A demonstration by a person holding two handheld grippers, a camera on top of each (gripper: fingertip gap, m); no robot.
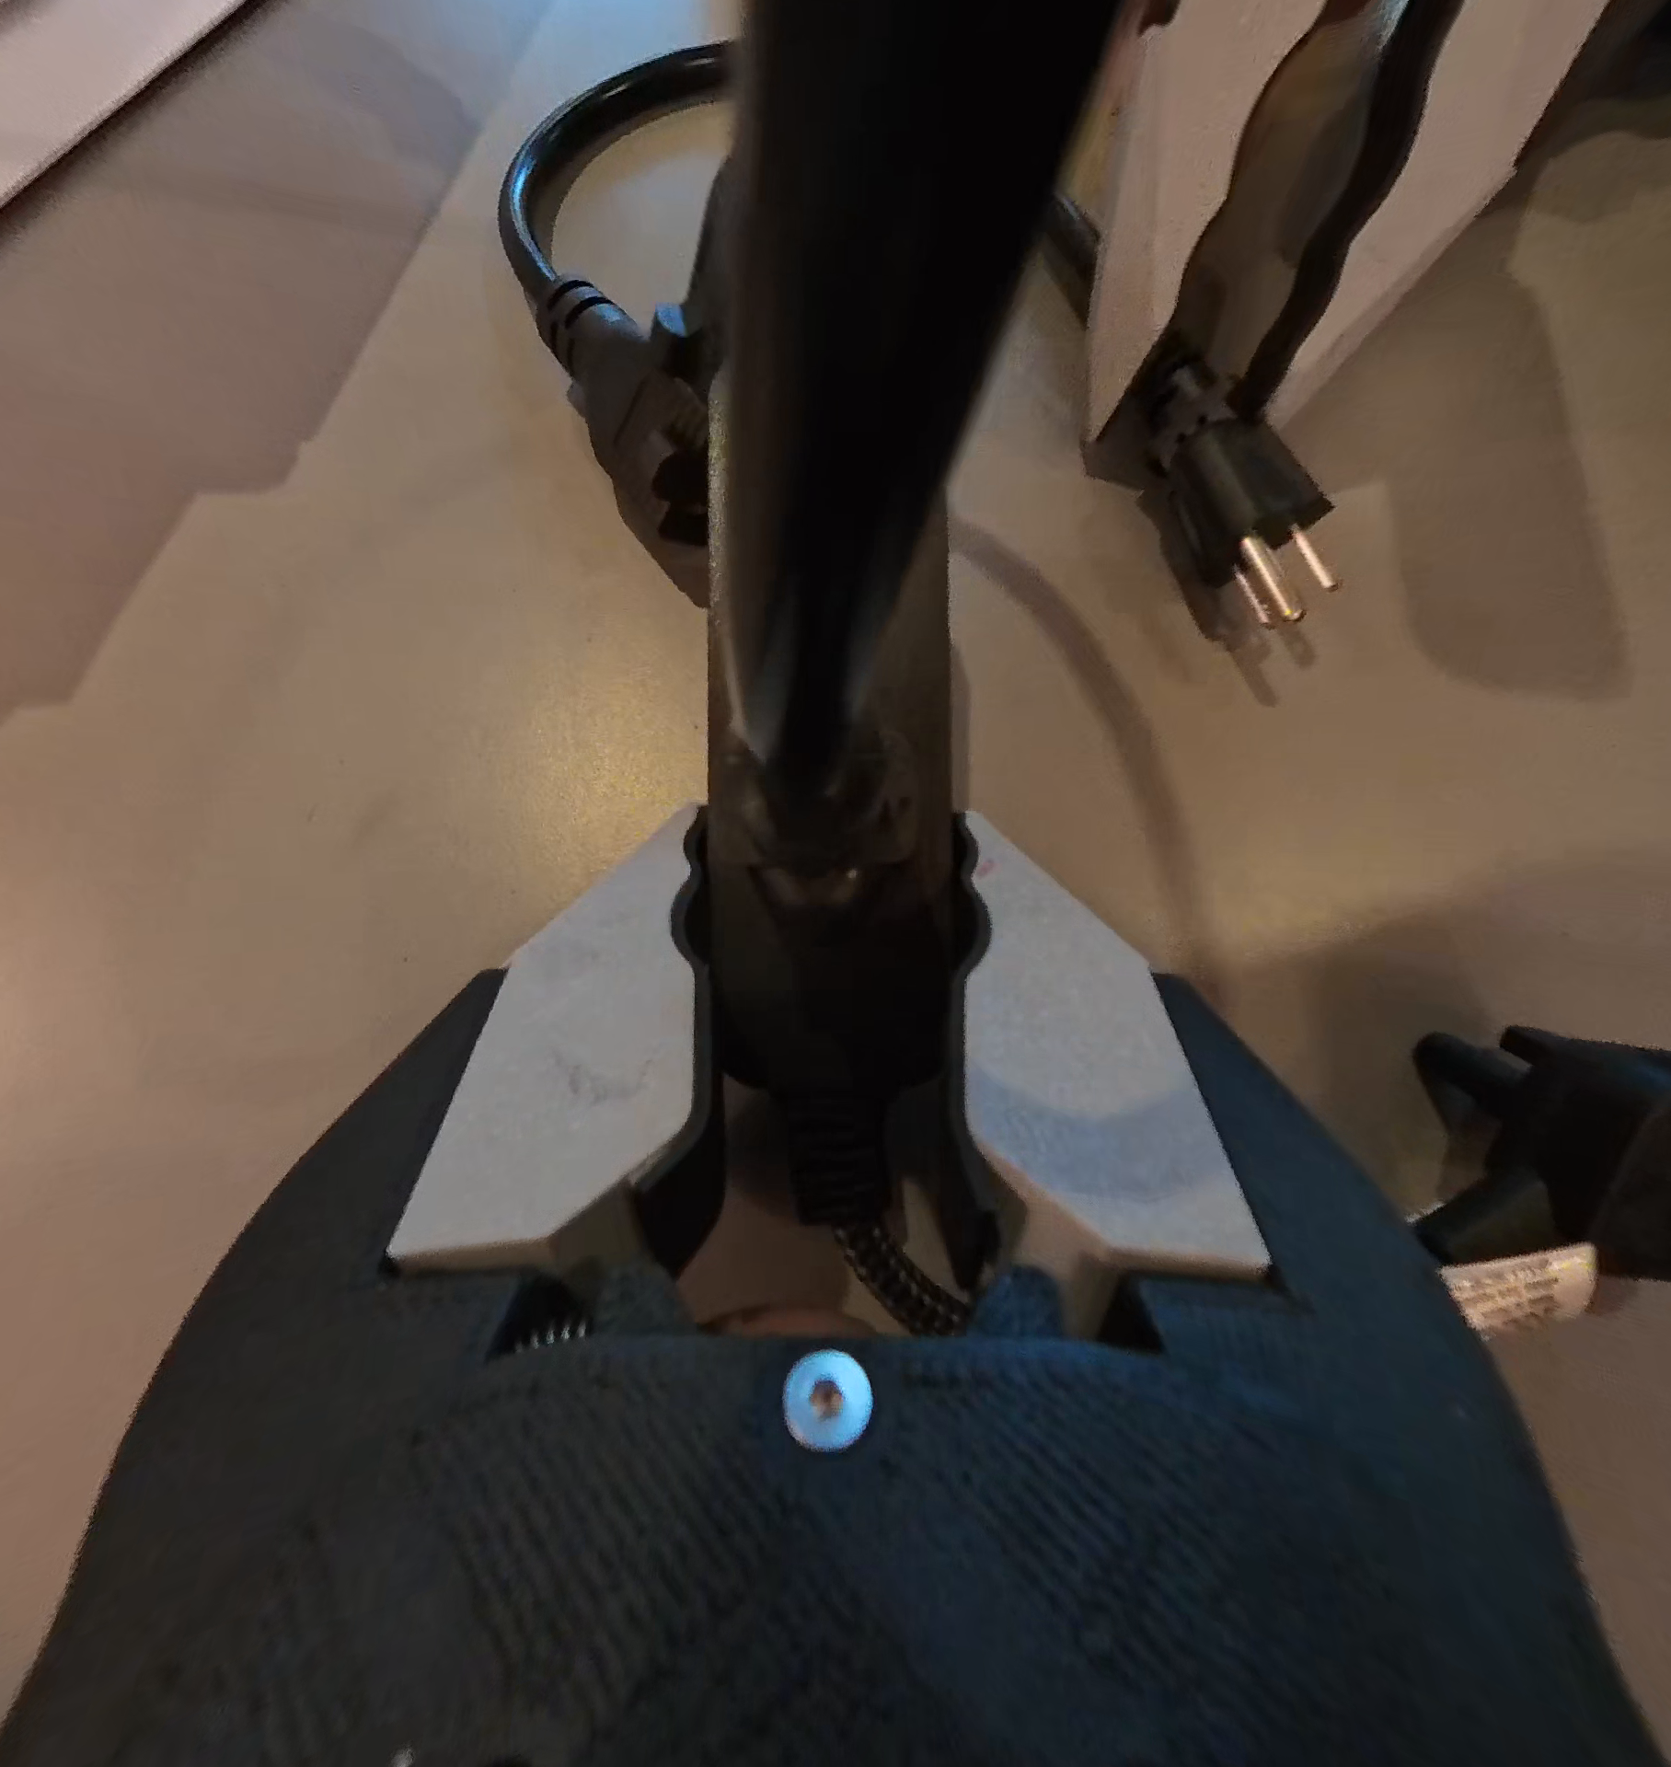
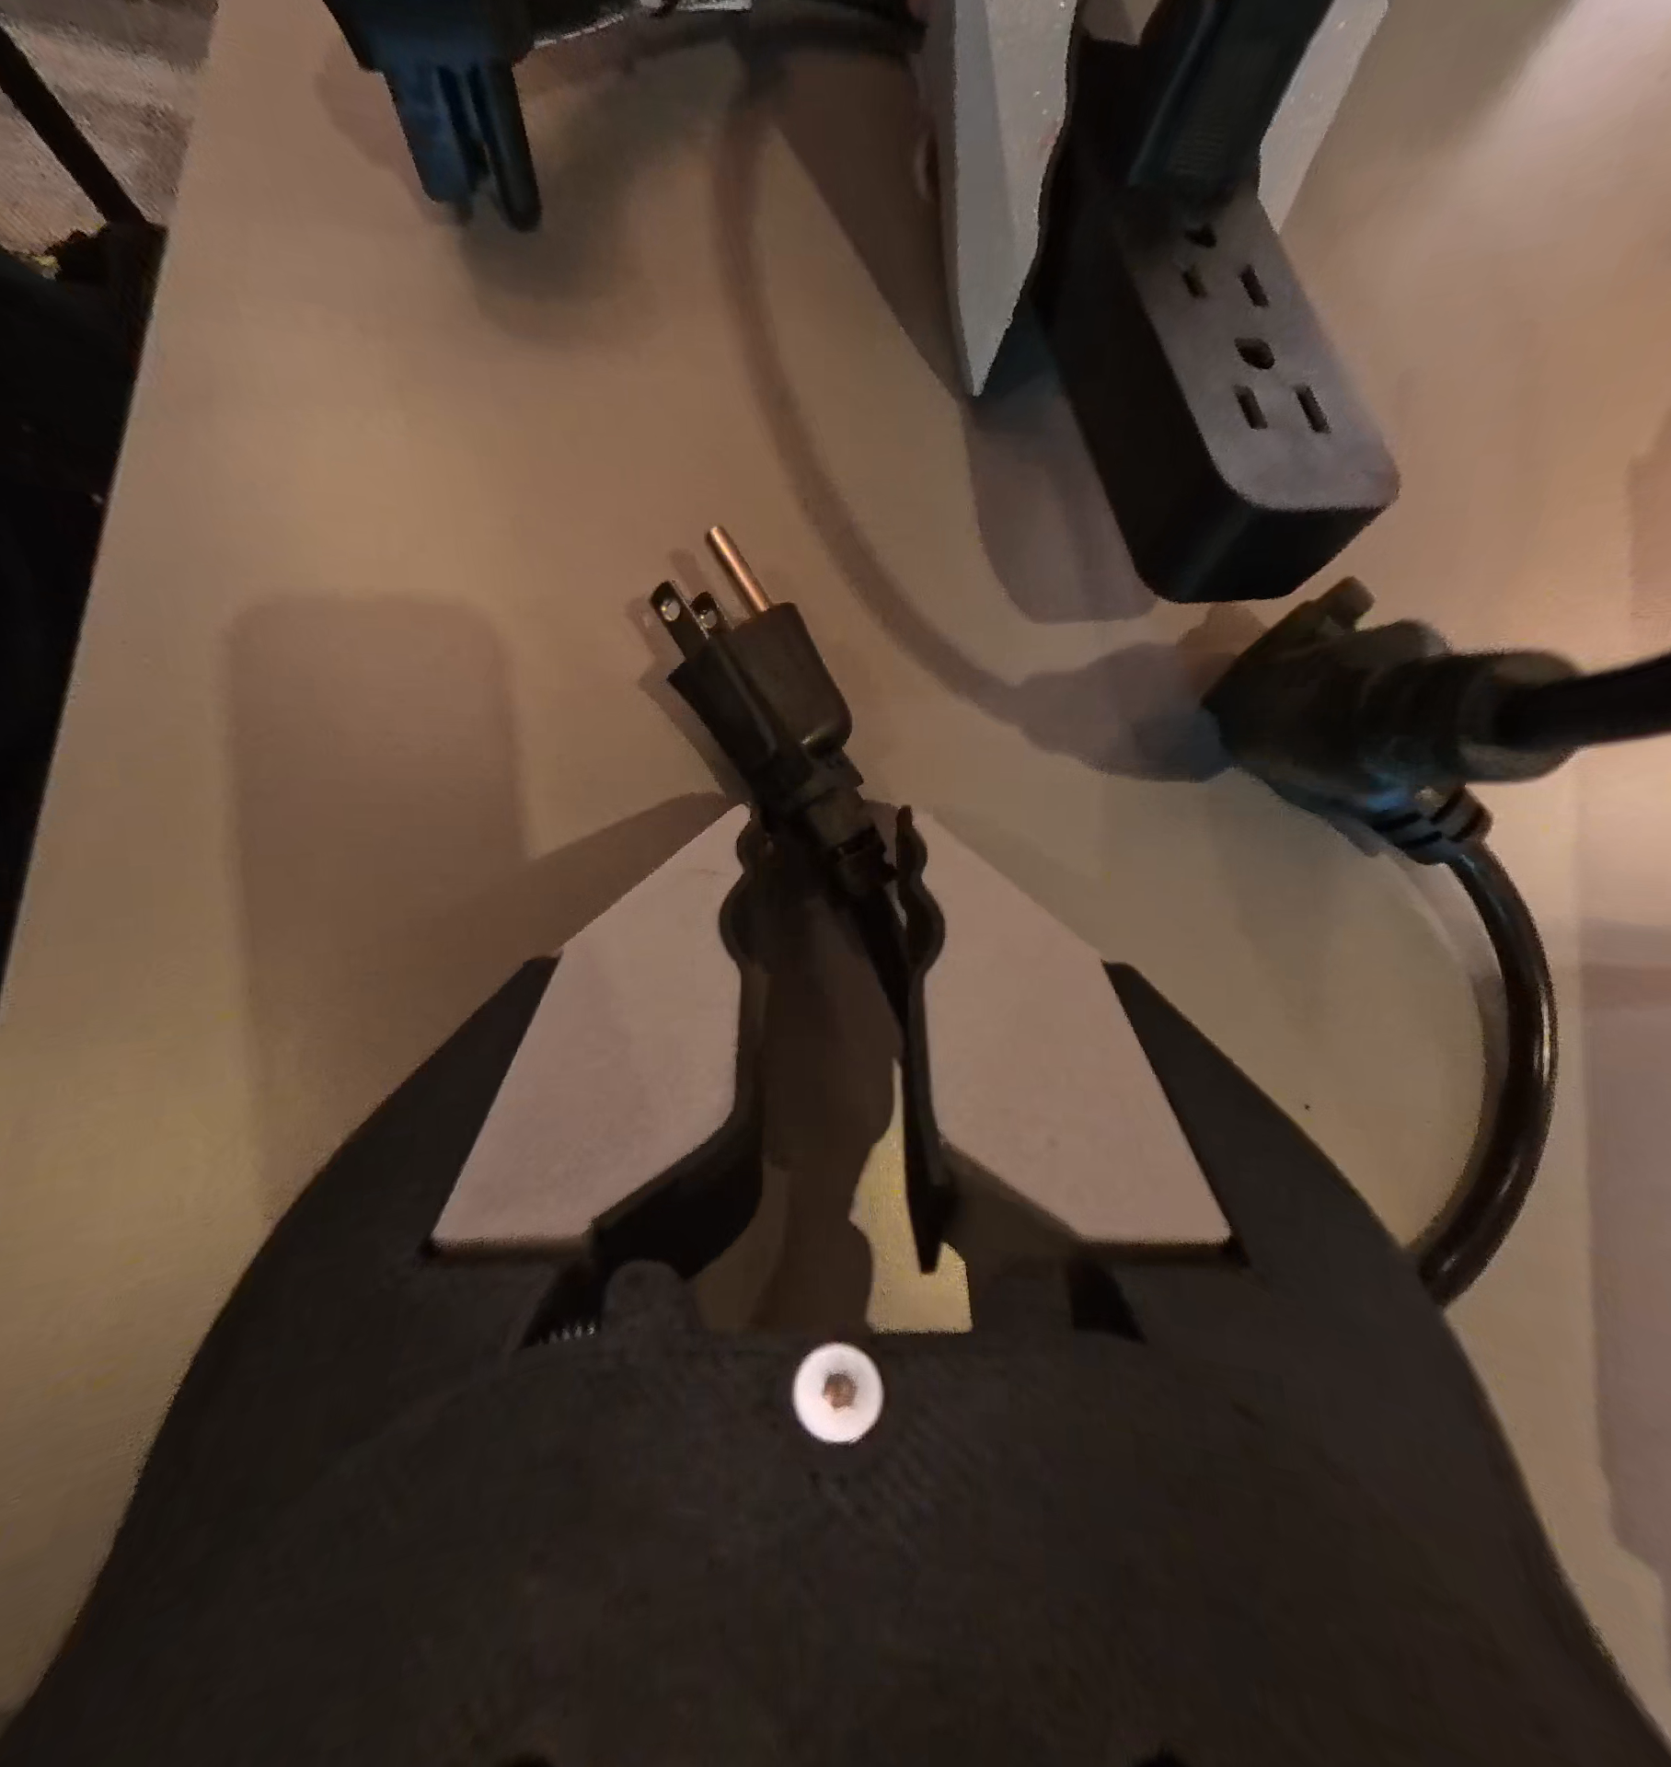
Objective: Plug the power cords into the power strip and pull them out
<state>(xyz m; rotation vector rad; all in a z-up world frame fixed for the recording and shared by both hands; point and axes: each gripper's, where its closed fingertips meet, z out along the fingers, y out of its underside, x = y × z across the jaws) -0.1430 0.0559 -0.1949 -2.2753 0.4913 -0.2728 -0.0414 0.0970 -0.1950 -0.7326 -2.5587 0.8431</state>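
Note:
My left gripper [image 1: 827,861] is shut on one end of a black power strip [image 1: 832,478], which sticks out forward from the jaws; its braided cord [image 1: 860,1253] runs back between the fingers. The right wrist view shows the strip [image 2: 1233,411] with its sockets facing up, held in the left gripper's grey fingers [image 2: 994,191]. My right gripper [image 2: 827,841] is shut on the neck of a black three-prong plug [image 2: 765,688], prongs pointing away, left of the strip. The same plug [image 1: 1243,497] shows at the upper right of the left wrist view.
A second black plug on a thick looped cord [image 2: 1367,727] lies on the beige table [image 2: 335,478] just below the strip's free end, and also shows in the left wrist view [image 1: 621,402]. A third plug [image 2: 459,124] lies farther off. The table edge runs along the left [image 2: 143,382].

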